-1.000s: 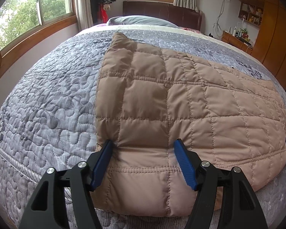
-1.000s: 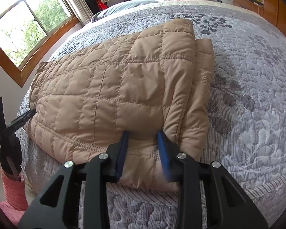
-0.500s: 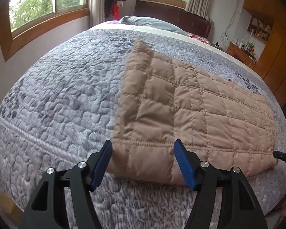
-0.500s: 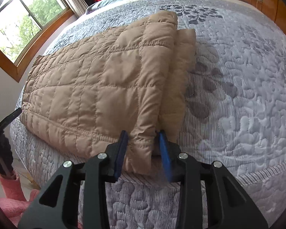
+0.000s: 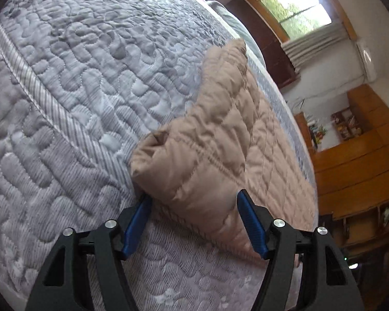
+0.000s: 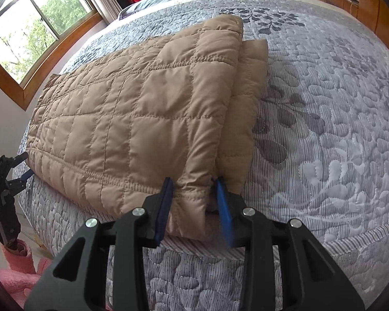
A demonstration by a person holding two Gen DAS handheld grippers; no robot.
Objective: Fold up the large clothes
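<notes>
The right gripper (image 6: 194, 191) is pinching the tan quilted jacket (image 6: 132, 119); its underside is hidden, long axis running toward upper left. The left gripper (image 5: 194, 207) is gaping around the corner.

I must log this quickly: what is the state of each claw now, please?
Left claw: open, jaws either side of the tan quilted jacket's corner, not pressing.
Right claw: closed on the jacket's folded edge.
</notes>
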